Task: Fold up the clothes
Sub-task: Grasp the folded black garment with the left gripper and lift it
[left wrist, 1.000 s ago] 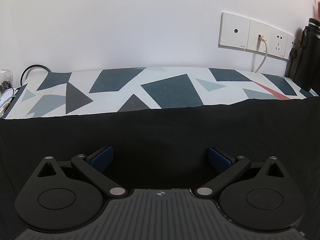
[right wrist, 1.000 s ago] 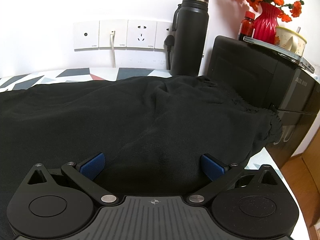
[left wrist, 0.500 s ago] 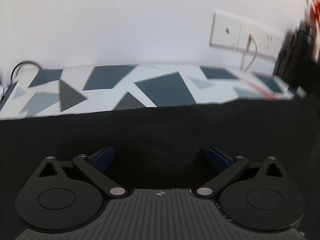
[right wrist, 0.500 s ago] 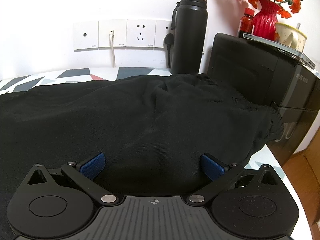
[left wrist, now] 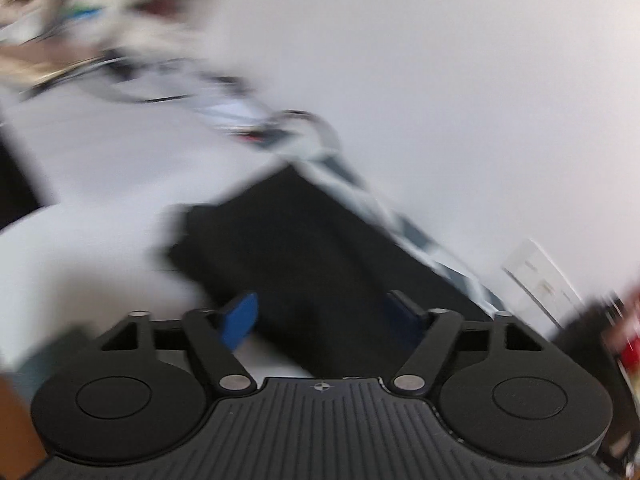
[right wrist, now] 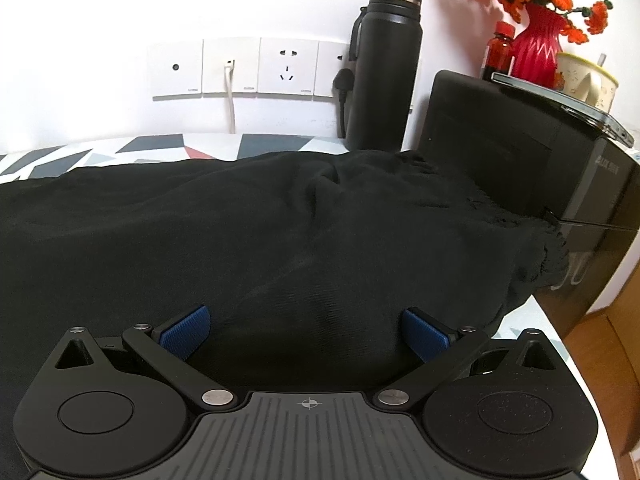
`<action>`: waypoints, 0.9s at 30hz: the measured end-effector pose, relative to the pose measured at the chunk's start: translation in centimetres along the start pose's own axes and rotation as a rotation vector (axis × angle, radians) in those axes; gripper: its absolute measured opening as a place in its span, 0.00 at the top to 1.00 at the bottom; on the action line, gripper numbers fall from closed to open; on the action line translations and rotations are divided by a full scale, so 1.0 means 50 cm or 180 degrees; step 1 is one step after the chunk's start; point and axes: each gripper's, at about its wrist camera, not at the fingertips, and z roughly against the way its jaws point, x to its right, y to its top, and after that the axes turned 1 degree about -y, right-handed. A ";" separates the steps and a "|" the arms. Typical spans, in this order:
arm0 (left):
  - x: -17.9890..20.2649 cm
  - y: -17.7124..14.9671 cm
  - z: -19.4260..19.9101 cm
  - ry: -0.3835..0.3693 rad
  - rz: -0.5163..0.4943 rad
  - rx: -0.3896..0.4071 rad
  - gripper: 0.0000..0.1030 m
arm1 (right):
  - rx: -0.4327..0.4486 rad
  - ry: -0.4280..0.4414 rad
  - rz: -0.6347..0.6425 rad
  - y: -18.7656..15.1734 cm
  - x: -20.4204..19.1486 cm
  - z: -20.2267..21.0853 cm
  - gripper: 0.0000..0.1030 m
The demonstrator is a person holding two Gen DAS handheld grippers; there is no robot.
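Geometric-print tablecloth [right wrist: 276, 145] under black garment [right wrist: 280, 240], white wall [right wrist: 120, 0] behind.

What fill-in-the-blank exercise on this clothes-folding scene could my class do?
1. The garment spread on the table is ___.
2. Both grippers, left gripper and right gripper, are ___.
3. The tall bottle stands against the ___.
4. The vase holding orange flowers is ___.

Missing words: black; open; wall; red
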 end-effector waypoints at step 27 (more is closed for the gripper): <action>-0.066 0.005 -0.087 -0.0188 0.0636 0.0182 0.89 | 0.0033 -0.0043 0.0019 -0.001 -0.005 0.004 0.01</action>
